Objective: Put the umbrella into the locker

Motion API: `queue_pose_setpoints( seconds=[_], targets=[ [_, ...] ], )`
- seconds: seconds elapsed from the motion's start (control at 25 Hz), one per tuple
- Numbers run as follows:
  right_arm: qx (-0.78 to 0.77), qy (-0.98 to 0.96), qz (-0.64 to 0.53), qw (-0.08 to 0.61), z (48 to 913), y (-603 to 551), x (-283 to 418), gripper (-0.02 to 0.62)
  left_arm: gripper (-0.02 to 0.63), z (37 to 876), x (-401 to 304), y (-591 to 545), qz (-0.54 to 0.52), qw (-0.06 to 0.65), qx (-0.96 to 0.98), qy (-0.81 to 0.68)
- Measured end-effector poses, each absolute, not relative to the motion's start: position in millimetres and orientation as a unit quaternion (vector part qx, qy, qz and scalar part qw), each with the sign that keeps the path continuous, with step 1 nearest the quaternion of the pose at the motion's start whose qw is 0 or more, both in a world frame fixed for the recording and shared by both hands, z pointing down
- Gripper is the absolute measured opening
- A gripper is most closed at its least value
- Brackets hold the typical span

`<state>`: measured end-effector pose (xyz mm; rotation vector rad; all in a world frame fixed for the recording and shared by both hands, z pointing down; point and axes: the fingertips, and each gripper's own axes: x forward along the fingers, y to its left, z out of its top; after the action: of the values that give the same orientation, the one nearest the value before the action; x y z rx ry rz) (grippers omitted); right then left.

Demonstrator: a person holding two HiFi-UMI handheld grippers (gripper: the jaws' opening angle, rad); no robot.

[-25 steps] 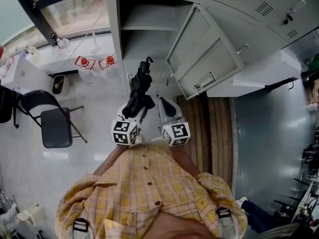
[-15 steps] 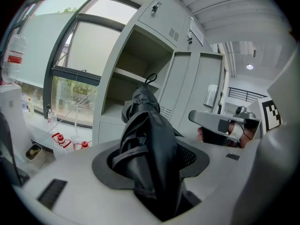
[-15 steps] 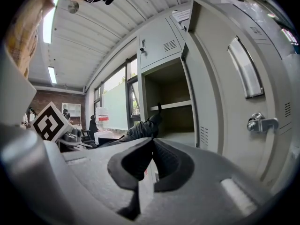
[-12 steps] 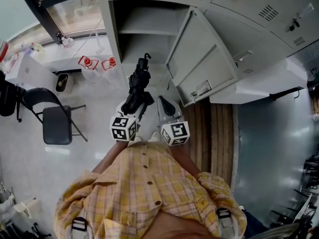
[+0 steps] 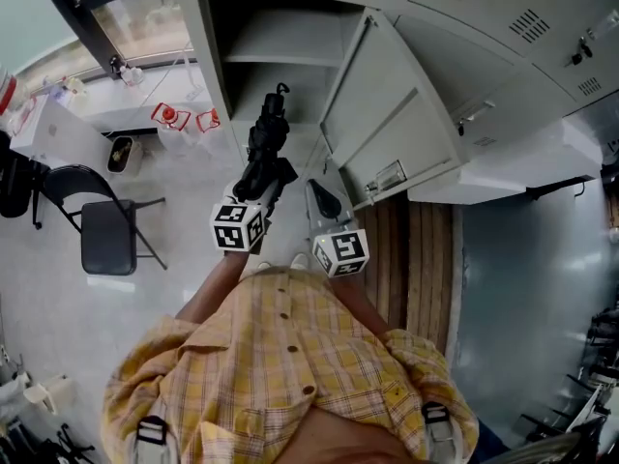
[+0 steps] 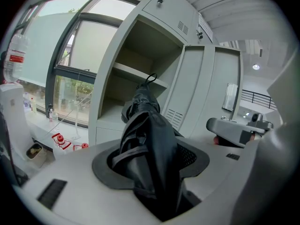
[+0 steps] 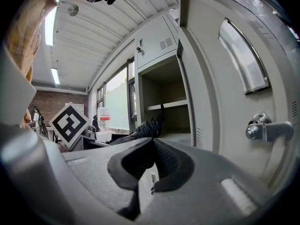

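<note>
the left hand-held gripper (image 5: 261,177) still pinches the folded black umbrella (image 5: 268,135), now carried nearer the open locker (image 5: 211,75), its tip in front of the opening below the shelf (image 5: 300,59). the right hand-held gripper (image 5: 320,198), jaws pressed together and empty, follows beside it.

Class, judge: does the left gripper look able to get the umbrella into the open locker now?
Probably yes: the left gripper aims its umbrella at the locker, whose door stands swung aside, with nothing visible between.
</note>
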<state>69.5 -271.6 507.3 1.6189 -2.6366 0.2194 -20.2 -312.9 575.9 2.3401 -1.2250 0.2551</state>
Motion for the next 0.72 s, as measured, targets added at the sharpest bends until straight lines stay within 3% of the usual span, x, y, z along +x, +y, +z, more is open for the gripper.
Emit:
queue_pose_setpoints(
  seconds=[0.72],
  targets=[
    [0.505,-0.859,0.078,0.02,514.6,-277.9,86.1,-0.003,0.23,576.8,3.9,-411.1,0.11,0.253,0.841,-0.466]
  ],
)
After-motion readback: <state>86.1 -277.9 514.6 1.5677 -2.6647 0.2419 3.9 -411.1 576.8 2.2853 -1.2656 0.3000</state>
